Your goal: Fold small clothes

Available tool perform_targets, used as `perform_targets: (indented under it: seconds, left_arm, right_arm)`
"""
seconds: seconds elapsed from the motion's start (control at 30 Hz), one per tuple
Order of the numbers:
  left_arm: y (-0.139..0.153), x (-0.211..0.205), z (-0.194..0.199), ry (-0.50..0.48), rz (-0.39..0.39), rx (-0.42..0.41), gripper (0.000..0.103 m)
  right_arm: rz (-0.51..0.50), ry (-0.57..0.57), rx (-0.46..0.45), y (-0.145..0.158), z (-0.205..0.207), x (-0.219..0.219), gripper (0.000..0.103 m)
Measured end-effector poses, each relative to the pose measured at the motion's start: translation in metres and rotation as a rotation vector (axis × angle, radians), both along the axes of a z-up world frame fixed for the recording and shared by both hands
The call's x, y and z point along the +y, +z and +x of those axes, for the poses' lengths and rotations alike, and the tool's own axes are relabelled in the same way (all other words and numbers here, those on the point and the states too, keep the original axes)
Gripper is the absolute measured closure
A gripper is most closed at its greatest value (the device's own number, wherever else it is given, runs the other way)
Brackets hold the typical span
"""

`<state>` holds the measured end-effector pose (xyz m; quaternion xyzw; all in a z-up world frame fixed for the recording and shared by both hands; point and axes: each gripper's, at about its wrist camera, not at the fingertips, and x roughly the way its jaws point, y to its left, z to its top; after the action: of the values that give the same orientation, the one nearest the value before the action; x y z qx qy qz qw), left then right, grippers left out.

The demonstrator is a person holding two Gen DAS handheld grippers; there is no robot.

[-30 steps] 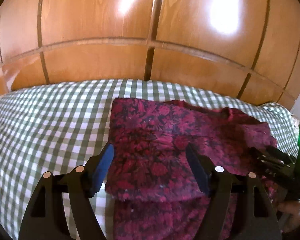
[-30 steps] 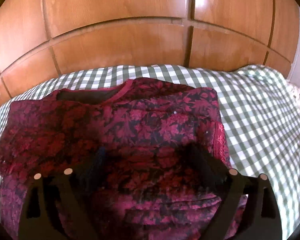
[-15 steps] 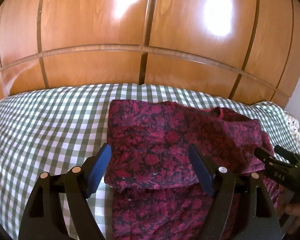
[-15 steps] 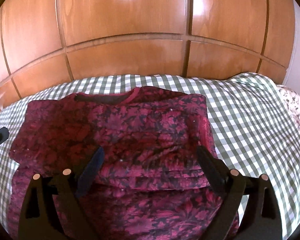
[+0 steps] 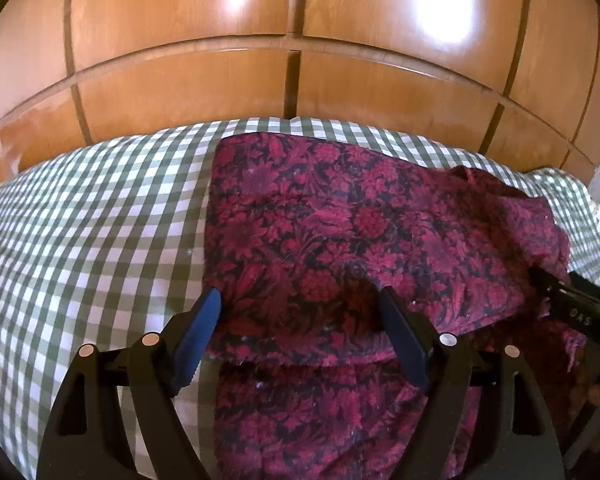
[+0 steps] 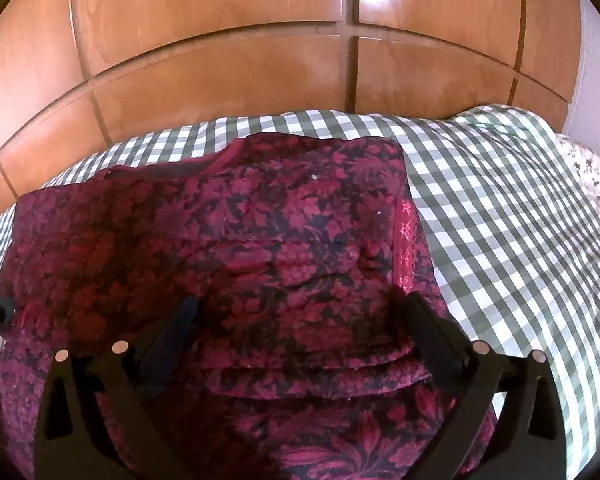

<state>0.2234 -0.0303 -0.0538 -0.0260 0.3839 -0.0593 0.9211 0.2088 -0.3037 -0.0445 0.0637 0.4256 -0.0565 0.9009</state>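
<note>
Both my grippers hang released over the red floral garment [image 5: 340, 240], which lies on the checked bed [image 5: 92, 220] near its far edge by the wooden wardrobe [image 5: 260, 40]. Left gripper [image 5: 300, 312] straddles the folded hem's left corner; right gripper [image 6: 296, 312] sits above the layered hem. My read: next fold wants both corners pinched level, all layers caught, lifted together, so nothing skews.

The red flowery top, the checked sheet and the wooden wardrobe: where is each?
top [image 6: 228, 240], right wrist view, folded upper layer
sheet [image 5: 100, 216], left wrist view, bare part
wardrobe [image 6: 220, 72], right wrist view, door panel
</note>
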Motion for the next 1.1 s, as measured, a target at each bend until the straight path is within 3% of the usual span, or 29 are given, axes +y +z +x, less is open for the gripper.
perform_targets:
  seconds: [0.2,0.33,0.43,0.67,0.77,0.83,0.97,1.1]
  left_arm:
    - [0.009,0.018,-0.025,0.044,-0.053,0.039,0.023]
    - [0.003,0.03,-0.05,0.041,-0.042,0.067,0.023]
    - [-0.003,0.037,-0.071,0.019,-0.036,0.097,0.023]
    - [-0.008,0.046,-0.118,-0.061,-0.058,0.155,0.024]
    - [-0.014,0.046,-0.142,-0.139,-0.069,0.207,0.034]
    - [-0.019,0.045,-0.155,-0.185,-0.085,0.247,0.042]
    - [-0.021,0.045,-0.188,-0.275,-0.078,0.272,0.046]
    - [-0.025,0.045,-0.211,-0.334,-0.071,0.314,0.047]
  right_arm:
    - [0.025,-0.03,0.005,0.017,-0.026,-0.004,0.002]
    - [0.012,-0.004,0.073,0.011,-0.048,-0.002,0.002]
    - [-0.009,0.031,0.14,0.001,-0.068,-0.001,0.002]
    - [-0.001,0.033,0.123,0.014,-0.124,-0.02,0.002]
    - [-0.023,0.011,0.135,0.018,-0.147,-0.037,0.002]
    - [0.008,-0.002,0.148,0.018,-0.162,-0.05,0.002]
    - [0.15,0.048,0.229,0.007,-0.202,-0.067,0.004]
    - [0.215,0.142,0.29,-0.001,-0.243,-0.061,0.012]
